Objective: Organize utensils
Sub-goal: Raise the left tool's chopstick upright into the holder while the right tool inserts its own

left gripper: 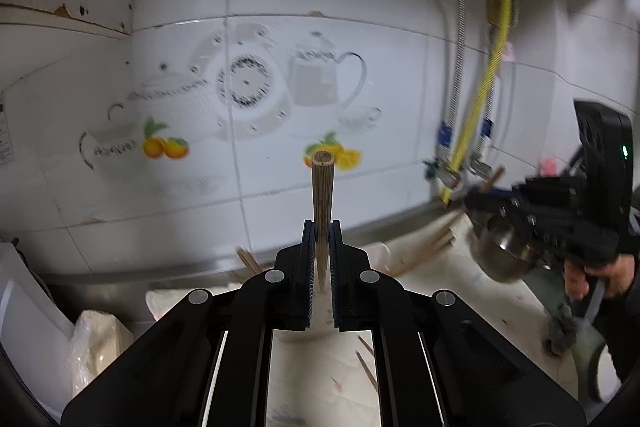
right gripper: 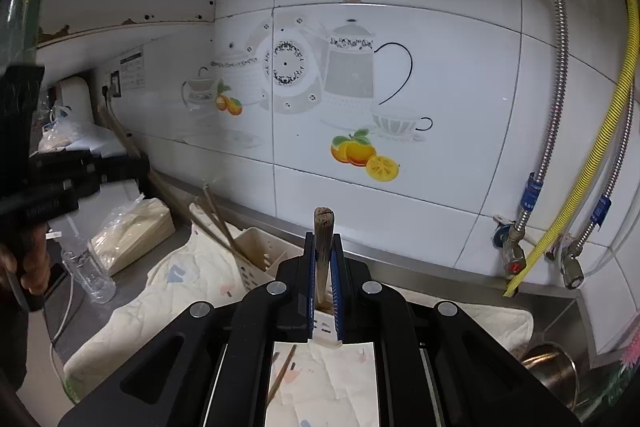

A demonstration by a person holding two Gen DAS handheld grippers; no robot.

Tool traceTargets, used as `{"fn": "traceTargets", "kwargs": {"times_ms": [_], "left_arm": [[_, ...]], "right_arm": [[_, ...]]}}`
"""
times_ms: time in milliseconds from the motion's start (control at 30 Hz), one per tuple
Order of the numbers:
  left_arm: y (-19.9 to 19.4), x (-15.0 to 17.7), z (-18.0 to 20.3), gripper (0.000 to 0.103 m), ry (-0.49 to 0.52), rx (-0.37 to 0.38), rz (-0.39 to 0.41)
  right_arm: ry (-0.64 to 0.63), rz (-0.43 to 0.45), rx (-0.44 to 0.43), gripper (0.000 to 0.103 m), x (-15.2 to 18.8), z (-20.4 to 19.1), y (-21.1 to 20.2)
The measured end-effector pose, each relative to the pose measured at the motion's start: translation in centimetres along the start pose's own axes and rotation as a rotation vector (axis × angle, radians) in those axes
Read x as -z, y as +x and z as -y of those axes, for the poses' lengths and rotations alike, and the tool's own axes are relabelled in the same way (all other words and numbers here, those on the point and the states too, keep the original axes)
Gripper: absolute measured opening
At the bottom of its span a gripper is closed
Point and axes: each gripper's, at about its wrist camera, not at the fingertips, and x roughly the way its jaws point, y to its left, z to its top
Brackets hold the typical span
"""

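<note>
My left gripper (left gripper: 322, 231) is shut on a wooden chopstick (left gripper: 322, 195) that stands upright between its pads. My right gripper (right gripper: 323, 243) is shut on another wooden chopstick (right gripper: 324, 239), also upright, above a white slotted utensil basket (right gripper: 262, 253) that holds several chopsticks (right gripper: 218, 219). Loose chopsticks (right gripper: 282, 373) lie on the white cloth (right gripper: 168, 291) below. In the left wrist view the right gripper (left gripper: 560, 211) shows at the right, hand-held. In the right wrist view the left gripper (right gripper: 72, 175) shows at the left edge.
A tiled wall with teapot and orange decals (right gripper: 360, 155) is close ahead. Hoses and valves (right gripper: 540, 227) hang at the right. A steel pot (right gripper: 554, 367) sits at the lower right. A plastic bottle (right gripper: 86, 271) and a bagged packet (right gripper: 132, 231) lie left of the cloth.
</note>
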Motion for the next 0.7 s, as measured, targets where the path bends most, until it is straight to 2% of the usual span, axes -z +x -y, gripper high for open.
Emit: {"fn": "traceTargets", "kwargs": {"times_ms": [200, 400, 700], "left_arm": [[2.9, -0.5, -2.2, 0.006, -0.06, -0.015, -0.034], [6.4, 1.0, -3.7, 0.006, -0.102, -0.036, -0.099], [10.0, 2.9, -4.4, 0.006, -0.144, -0.026, -0.183]], "right_arm": [[0.002, -0.022, 0.007, 0.007, -0.1, 0.0, 2.1], [0.027, -0.064, 0.006, 0.007, 0.7, 0.7, 4.4], [0.052, -0.108, 0.004, 0.007, 1.9, 1.4, 6.8]]}}
